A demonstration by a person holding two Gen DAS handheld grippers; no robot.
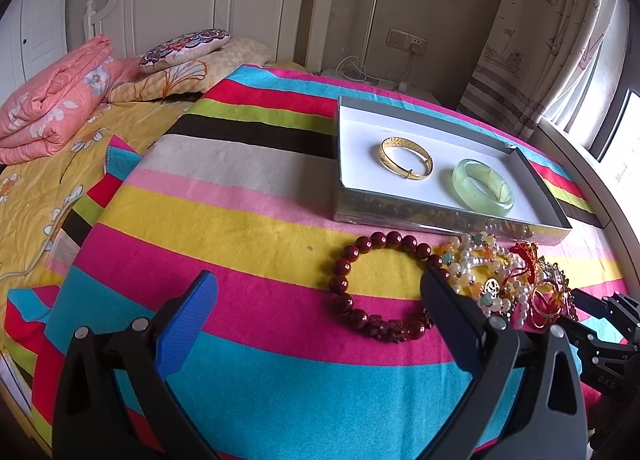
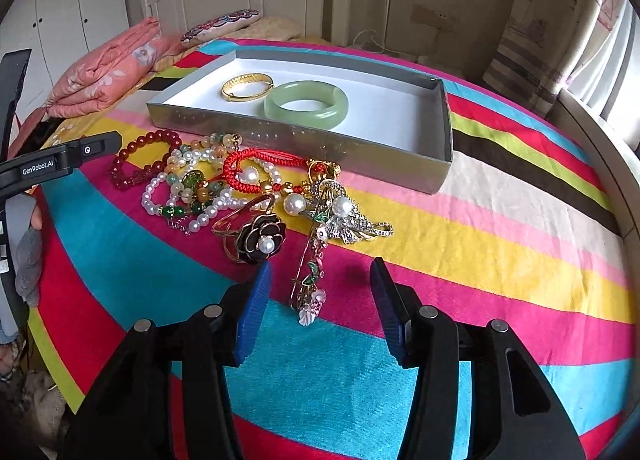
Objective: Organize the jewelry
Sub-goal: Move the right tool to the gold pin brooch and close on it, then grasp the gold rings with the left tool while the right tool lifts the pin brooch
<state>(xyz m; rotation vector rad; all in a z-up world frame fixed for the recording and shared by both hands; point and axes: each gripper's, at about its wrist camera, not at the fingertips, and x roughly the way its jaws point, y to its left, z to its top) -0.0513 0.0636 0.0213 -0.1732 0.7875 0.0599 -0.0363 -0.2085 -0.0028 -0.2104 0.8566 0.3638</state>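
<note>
A grey box with a white floor [image 1: 404,132] [image 2: 400,108] lies on the striped cloth. In it are a gold bangle [image 1: 406,158] [image 2: 248,87] and a green jade bangle [image 1: 483,187] [image 2: 306,103]. In front of the box lies a heap of jewelry: a dark red bead bracelet [image 1: 374,288] [image 2: 140,158], pearl strands [image 1: 476,272] [image 2: 188,188], a red cord piece [image 2: 256,174], a black flower ring [image 2: 256,238] and a long rhinestone hairpin [image 2: 320,244]. My left gripper [image 1: 320,288] is open, its right finger at the red bracelet's edge. My right gripper [image 2: 320,280] is open around the hairpin's lower end.
The striped cloth [image 1: 240,220] covers a bed with a yellow quilt [image 1: 36,188], a folded pink blanket [image 1: 56,96] and pillows [image 1: 188,48] at the back left. A curtain and window [image 1: 560,40] stand at the right. The left gripper's body shows in the right wrist view [image 2: 48,164].
</note>
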